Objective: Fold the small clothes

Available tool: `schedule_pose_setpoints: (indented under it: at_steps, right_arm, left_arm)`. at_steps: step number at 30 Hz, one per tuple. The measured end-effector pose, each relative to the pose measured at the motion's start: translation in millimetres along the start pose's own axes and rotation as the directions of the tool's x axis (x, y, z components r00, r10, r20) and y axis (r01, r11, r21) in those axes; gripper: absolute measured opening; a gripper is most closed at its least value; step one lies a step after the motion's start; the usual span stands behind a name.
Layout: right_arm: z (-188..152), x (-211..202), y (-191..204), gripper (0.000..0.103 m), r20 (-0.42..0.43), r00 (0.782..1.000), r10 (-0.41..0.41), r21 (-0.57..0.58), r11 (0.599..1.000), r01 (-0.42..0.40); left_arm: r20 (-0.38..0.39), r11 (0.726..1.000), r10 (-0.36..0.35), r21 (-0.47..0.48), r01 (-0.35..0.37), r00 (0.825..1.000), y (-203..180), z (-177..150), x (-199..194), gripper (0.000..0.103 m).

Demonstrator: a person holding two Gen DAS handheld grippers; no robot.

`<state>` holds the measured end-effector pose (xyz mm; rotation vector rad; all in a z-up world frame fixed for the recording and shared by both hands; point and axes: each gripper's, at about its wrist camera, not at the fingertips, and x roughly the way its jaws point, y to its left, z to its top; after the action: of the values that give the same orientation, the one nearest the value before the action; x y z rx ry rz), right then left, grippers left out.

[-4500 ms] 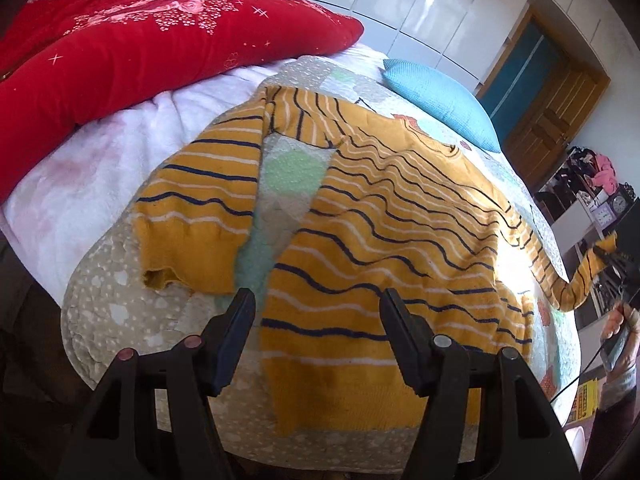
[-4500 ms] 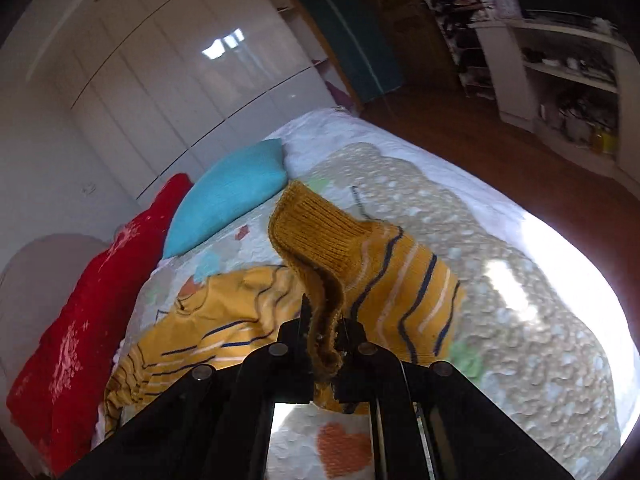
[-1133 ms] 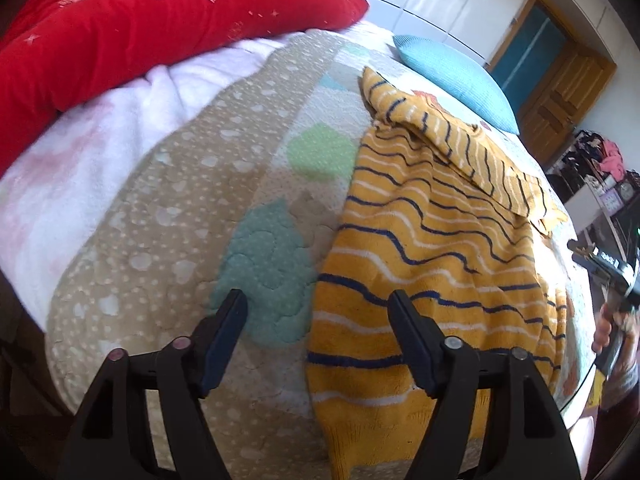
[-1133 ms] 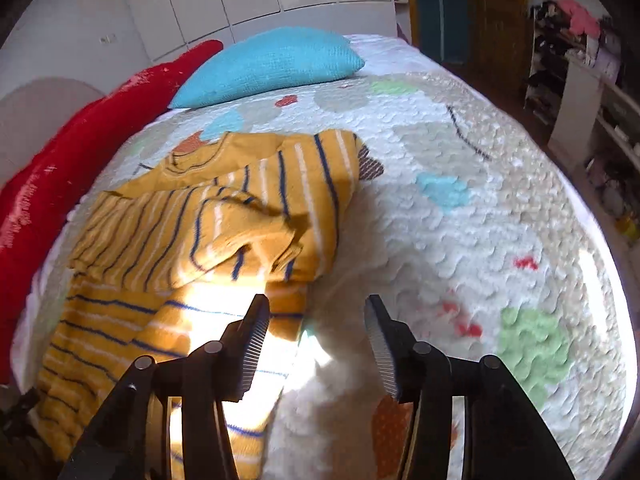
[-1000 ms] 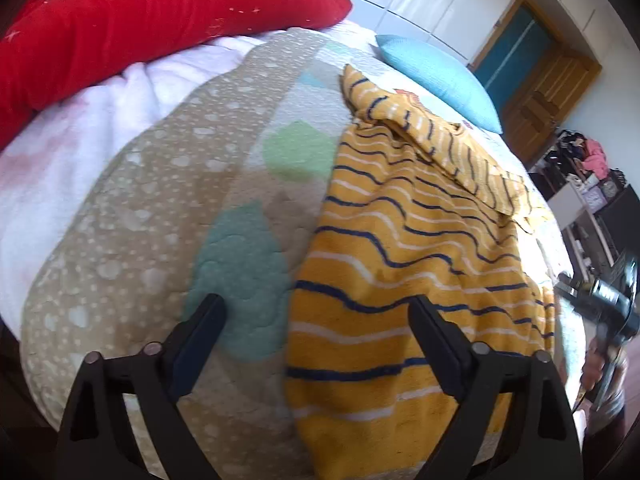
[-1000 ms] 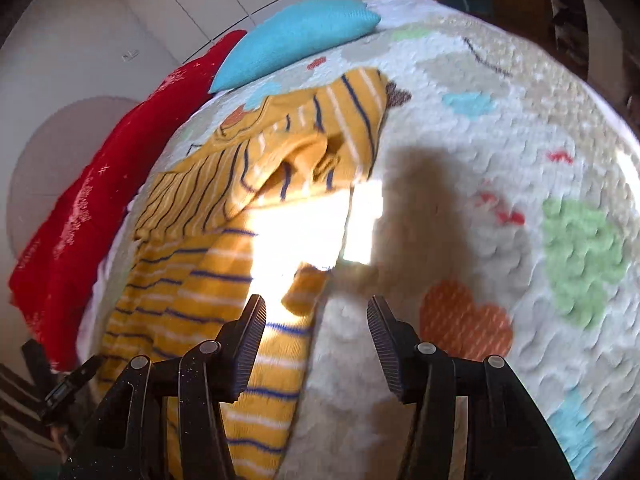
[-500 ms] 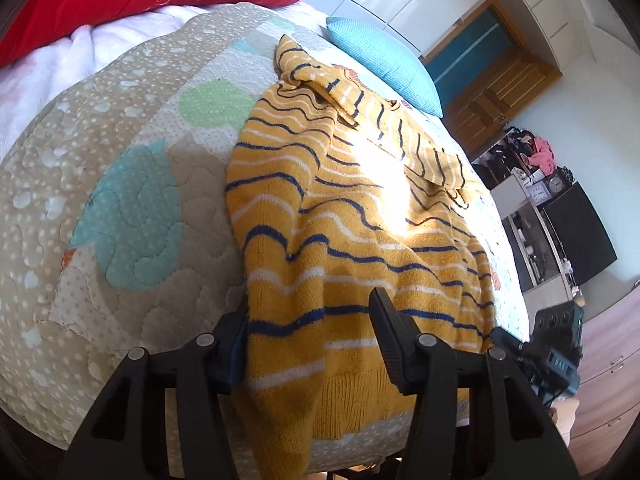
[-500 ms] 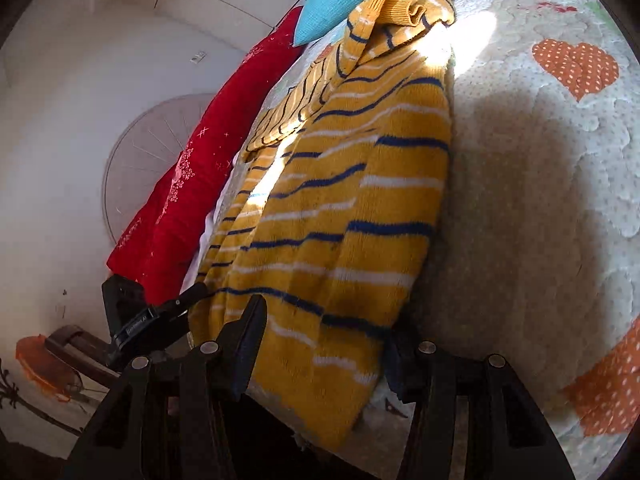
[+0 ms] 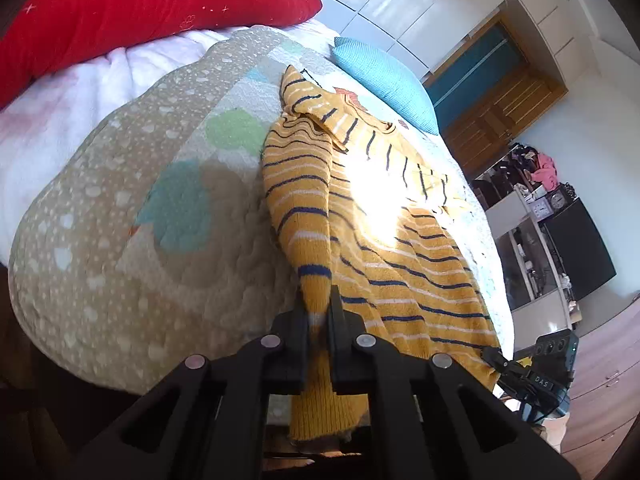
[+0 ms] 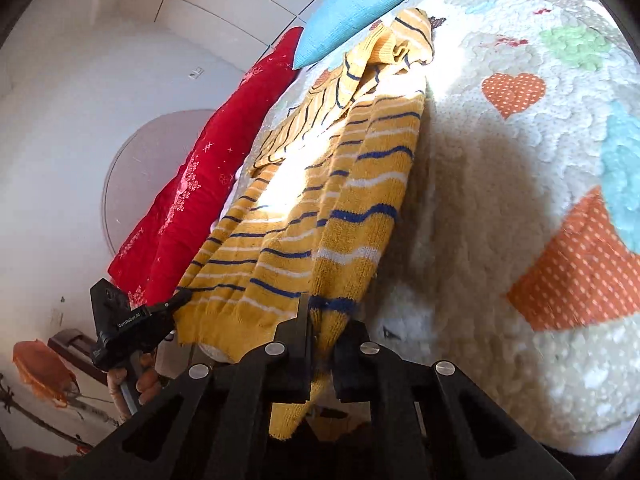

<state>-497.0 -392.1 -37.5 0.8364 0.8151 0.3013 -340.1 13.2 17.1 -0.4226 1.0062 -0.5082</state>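
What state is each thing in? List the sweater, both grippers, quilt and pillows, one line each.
yellow striped sweater: sleeves folded in, hem corners pinched.
left gripper: shut on the sweater's hem.
right gripper: shut on the hem's other corner.
patchwork quilt: spread over the bed.
blue pillow: lying beyond the collar.
red pillow: lying along the quilt's edge.

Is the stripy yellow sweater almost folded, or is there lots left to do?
About halfway, I think. Done: both sleeves lie folded across the top of the sweater, near the blue pillow. In hand: the left gripper and the right gripper are each shut on a bottom corner at the quilt's edge. Left: probably lifting that bottom edge up over the sleeves to make a small bundle.
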Motion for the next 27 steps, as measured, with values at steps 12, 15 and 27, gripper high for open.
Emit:
schedule_pose_setpoints:
  at_steps: [12, 15, 27]
  right_arm:
    - [-30, 13, -24, 0.008, -0.09, 0.996, -0.005, 0.096, 0.995, 0.013]
    - [-32, 20, -21, 0.012, -0.114, 0.992, -0.054, 0.057, 0.997, 0.061]
    - [-49, 4, -44, 0.058, -0.128, 0.986, -0.109, 0.063, 0.991, 0.118]
  left_arm:
    - [-0.034, 0.997, 0.058, -0.052, -0.059, 0.998, 22, -31, 3, 0.006]
    - [-0.055, 0.992, 0.115, -0.042, -0.117, 0.992, 23, -35, 11, 0.009]
    - [0.016, 0.977, 0.208, 0.045, -0.209, 0.978, 20, -50, 4, 0.086]
